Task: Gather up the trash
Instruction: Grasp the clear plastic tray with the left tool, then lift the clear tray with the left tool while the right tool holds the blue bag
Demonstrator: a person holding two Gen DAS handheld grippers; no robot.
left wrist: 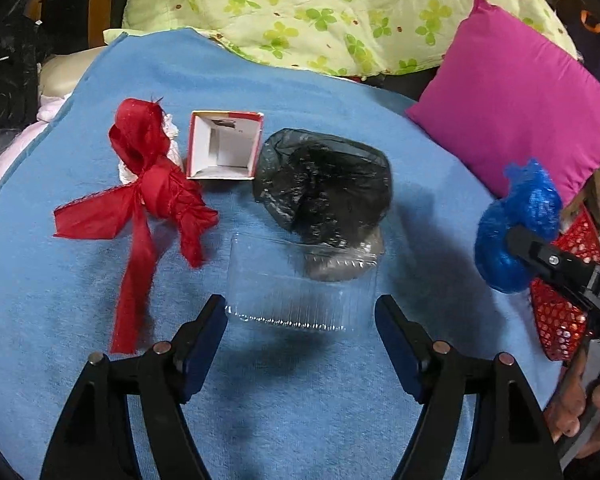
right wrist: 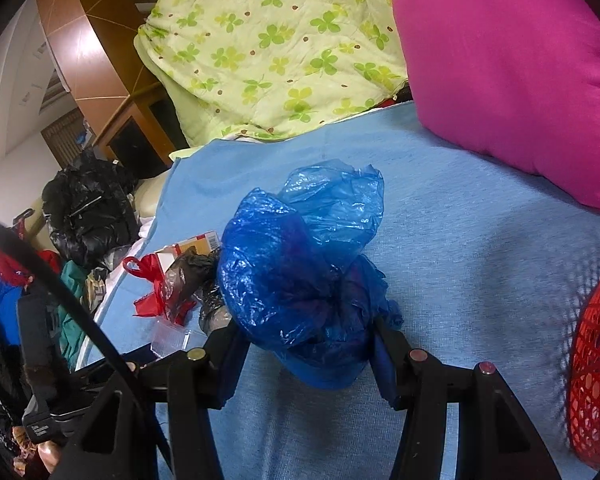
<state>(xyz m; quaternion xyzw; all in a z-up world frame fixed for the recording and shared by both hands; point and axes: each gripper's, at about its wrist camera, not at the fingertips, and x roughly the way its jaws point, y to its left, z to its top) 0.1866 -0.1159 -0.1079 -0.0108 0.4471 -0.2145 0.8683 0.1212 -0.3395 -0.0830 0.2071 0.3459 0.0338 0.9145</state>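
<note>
On the blue cloth [left wrist: 100,360] that covers the work surface, the trash lies in a loose row. Farthest left is a red ribbon [left wrist: 152,196] tied in a bow around something white, its tails trailing toward the camera. Just beside it on the right stands a small open cardboard box [left wrist: 224,146], white inside with a red edge, its mouth facing up. Next comes a crumpled black plastic bag [left wrist: 324,184], touching the box's corner and partly resting over the far edge of a clear plastic container [left wrist: 300,292]. That container sits directly in front of the left gripper [left wrist: 300,320], whose jaws stand wide apart on either side of its near edge, the pads not pressing on it, so it holds nothing. Farther right, the right gripper [right wrist: 308,344] is clamped on a bunched blue plastic bag [right wrist: 300,264], both pads pressed into the crumpled film, with the bag lifted clear of the cloth. In the left wrist view the same bag appears near the right edge, and a hand [left wrist: 580,412] grips the tool below it. A red mesh basket [right wrist: 596,360] sits at the far right, close beside the held bag. Behind everything lie a green clover-print quilt [left wrist: 340,8] and a magenta pillow [left wrist: 512,100].
</note>
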